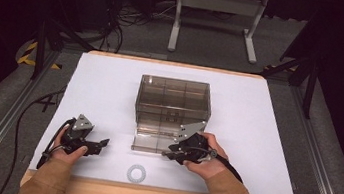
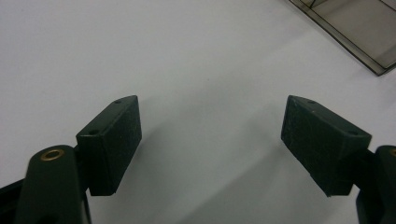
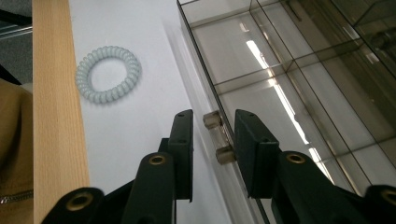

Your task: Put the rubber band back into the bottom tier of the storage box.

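1. Your right hand-held gripper (image 3: pixel 212 135) straddles the clear handle (image 3: pixel 218 137) of the smoky, see-through plastic drawer box (image 1: pixel 174 102), mid-bench, jaws not quite touching it.
2. Left hand-held gripper (image 2: pixel 210 140) spread wide, empty.
3. Ribbed coil hair tie (image 1: pixel 136 174) lies near the front edge.

Tool (image 3: pixel 213 135) astride drawer handle (image 3: pixel 217 137), coiled hair tie (image 3: pixel 108 73) beside

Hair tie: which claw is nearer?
Left, narrowly. The left claw sits up-left of the hair tie; the right claw is up-right, at the drawer handle.
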Available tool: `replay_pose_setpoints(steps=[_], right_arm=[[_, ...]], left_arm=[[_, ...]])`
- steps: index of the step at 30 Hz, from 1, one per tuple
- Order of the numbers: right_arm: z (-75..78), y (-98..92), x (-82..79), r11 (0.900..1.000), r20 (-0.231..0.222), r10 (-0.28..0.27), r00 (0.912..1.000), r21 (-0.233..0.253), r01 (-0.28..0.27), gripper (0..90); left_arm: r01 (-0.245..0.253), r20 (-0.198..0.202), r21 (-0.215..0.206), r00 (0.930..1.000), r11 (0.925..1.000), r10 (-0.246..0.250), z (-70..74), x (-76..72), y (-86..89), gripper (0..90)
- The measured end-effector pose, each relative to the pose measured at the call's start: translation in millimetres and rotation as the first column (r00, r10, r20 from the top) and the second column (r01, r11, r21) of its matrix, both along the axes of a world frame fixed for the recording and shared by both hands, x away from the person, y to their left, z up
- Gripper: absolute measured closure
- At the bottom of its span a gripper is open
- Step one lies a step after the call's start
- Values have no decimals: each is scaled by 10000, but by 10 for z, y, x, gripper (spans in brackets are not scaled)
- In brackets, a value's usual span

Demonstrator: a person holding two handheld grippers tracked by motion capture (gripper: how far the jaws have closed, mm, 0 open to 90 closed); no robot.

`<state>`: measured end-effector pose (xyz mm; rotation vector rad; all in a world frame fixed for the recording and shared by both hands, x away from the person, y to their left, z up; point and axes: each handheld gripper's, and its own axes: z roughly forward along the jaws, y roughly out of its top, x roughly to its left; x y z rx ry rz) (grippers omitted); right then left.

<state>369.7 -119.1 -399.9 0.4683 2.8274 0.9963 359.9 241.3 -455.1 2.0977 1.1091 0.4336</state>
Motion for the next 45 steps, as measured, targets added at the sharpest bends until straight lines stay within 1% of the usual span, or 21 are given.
replay_pose_setpoints(steps=[4, 7, 11, 13, 14, 15, 16, 17, 18, 21, 22, 25, 27, 28, 30, 31, 34, 38, 41, 43, 45], right_arm=[[7, 93, 6, 9998, 6, 159, 9999, -90, -158, 694], [10, 139, 9, 9997, 10, 193, 9998, -141, -193, 694], [18, 248, 16, 9993, -21, 230, 9997, -303, -230, 695], [19, 295, 14, 9988, -83, 314, 9995, -361, -317, 695], [14, 332, 13, 9983, -55, 411, 9991, -413, -413, 695], [9, 369, 6, 9980, -120, 469, 9988, -425, -474, 694], [4, 395, 4, 9975, -147, 521, 9985, -461, -527, 693], [-1, 415, 4, 9973, -155, 537, 9984, -499, -544, 691], [-9, 440, 5, 9967, -155, 592, 9981, -543, -599, 692], [-18, 495, -5, 9960, -259, 643, 9976, -604, -657, 692], [-25, 533, -8, 9949, -282, 771, 9966, -632, -788, 692], [-37, 606, -22, 9928, -383, 863, 9955, -801, -892, 691], [-49, 648, -30, 9914, -365, 909, 9952, -911, -939, 691], [-53, 663, -32, 9907, -327, 890, 9955, -1004, -919, 691], [-59, 684, -40, 9909, -292, 882, 9957, -990, -907, 690], [-63, 697, -49, 9910, -357, 854, 9957, -1003, -886, 689], [-83, 731, -58, 9892, -419, 996, 9941, -1037, -1035, 686], [-104, 762, -79, 9889, -461, 999, 9939, -1056, -1043, 679], [-121, 794, -116, 9876, -573, 955, 9938, -1194, -1018, 669], [-144, 818, -127, 9864, -542, 998, 9935, -1256, -1059, 666], [-158, 835, -130, 9866, -743, 964, 9926, -1251, -1052, 665]], left_arm=[[42, 2, 13, 10000, 10000, -42, 0, -5, 7, 210], [50, 18, 18, 10000, 10000, -50, 1, -3, 12, 210], [-22, -42, -27, 10000, 10000, 22, 5, -10, 22, 210], [-26, 42, 6, 10000, 10000, 26, 3, -23, 33, 210], [-36, -8, 5, 10000, 10000, 36, 1, -33, 44, 209], [-36, -8, 5, 10000, 10000, 36, 1, -33, 44, 209], [-148, 37, -5, 9999, 9999, 148, -1, -48, 58, 209], [-109, -4, -39, 9999, 9999, 109, 4, -53, 69, 209], [-160, 39, -55, 9999, 9999, 161, 2, -59, 74, 209], [-181, -16, -38, 9998, 9998, 181, 0, -71, 85, 209], [-177, -8, 6, 9998, 9998, 177, 3, -74, 93, 209], [-240, 48, -65, 9997, 9997, 240, 4, -76, 105, 209], [-247, 21, -87, 9997, 9997, 247, 0, -73, 102, 209], [-264, 11, -70, 9997, 9996, 264, 0, -72, 99, 210], [-256, 62, -32, 9997, 9997, 256, 8, -63, 98, 210], [-266, 74, -73, 9996, 9996, 266, 7, -61, 92, 210], [-203, 26, -67, 9998, 9998, 203, 1, -51, 76, 210], [-177, 40, -58, 9998, 9998, 177, 8, -40, 63, 210], [-101, 34, -17, 9999, 9999, 101, 5, -25, 48, 210], [-103, 15, -52, 9999, 9999, 103, 5, -23, 43, 210], [-85, 38, -41, 10000, 10000, 85, 7, -20, 42, 210]])
